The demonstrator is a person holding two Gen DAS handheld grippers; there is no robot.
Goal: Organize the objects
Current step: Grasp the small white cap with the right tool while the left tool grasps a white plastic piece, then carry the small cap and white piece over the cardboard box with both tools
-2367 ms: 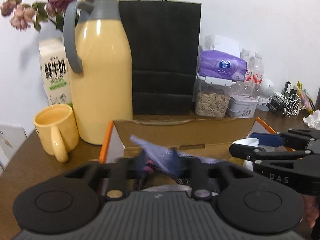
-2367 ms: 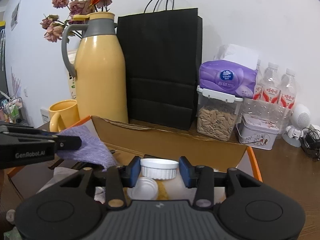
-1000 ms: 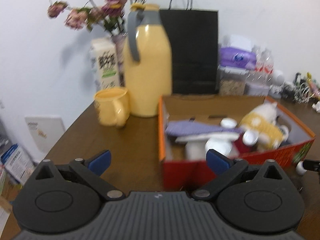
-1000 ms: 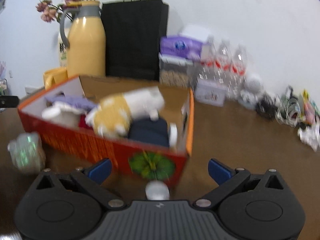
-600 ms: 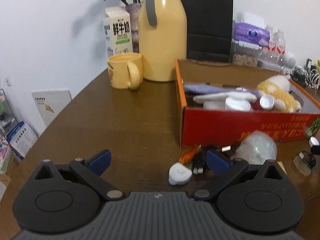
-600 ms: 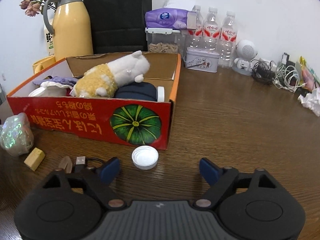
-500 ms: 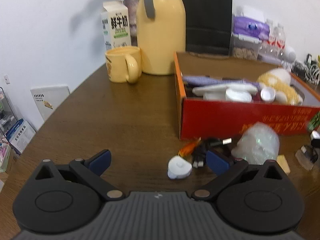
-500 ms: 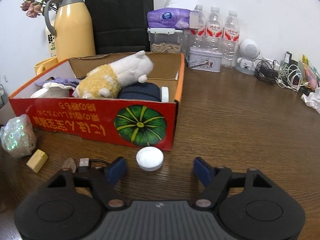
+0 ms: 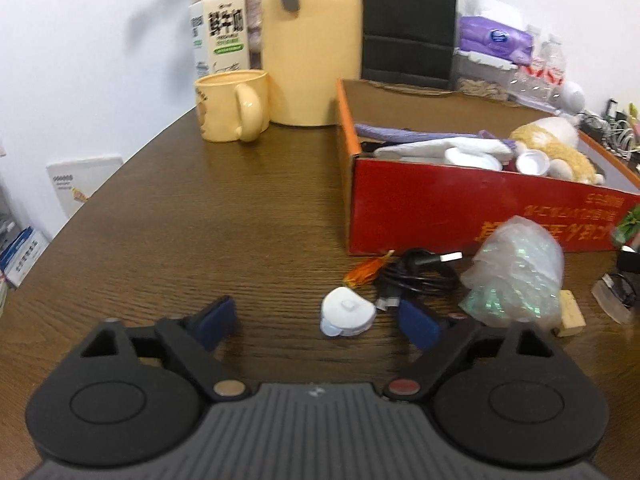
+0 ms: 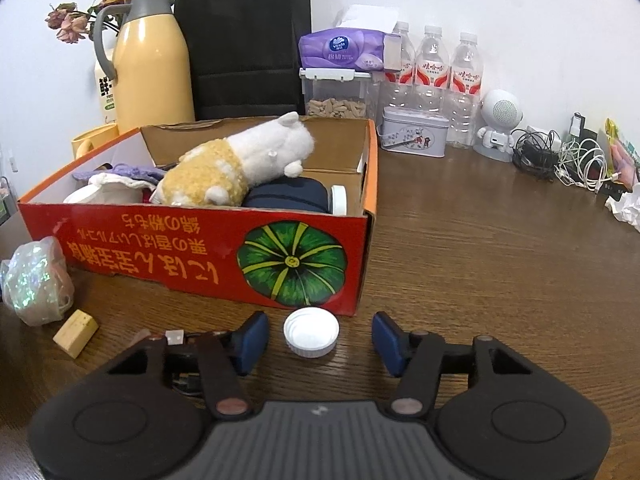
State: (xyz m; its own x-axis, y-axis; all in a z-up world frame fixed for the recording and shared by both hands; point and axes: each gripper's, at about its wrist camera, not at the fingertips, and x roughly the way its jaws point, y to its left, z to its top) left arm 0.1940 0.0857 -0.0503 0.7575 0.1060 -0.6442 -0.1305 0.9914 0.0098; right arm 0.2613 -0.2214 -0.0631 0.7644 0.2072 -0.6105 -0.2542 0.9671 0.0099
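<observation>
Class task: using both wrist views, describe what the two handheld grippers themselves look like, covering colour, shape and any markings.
Both look alike. The left gripper and right gripper each have a grey ribbed body with a small pale mark, two round black discs, angled black finger arms with metal pivot pins, and blue fingertip pads. No sleeve or cable of their own shows.

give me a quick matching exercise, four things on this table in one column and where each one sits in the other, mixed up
Things:
1. plush toy
2. white cap
3. yellow mug
4. wooden block

Places:
A. beside the yellow jug
B. on the table between the right gripper pads
C. inside the red box
D. next to the shiny plastic bag

Pairs: 1-C, 2-B, 3-A, 4-D
</observation>
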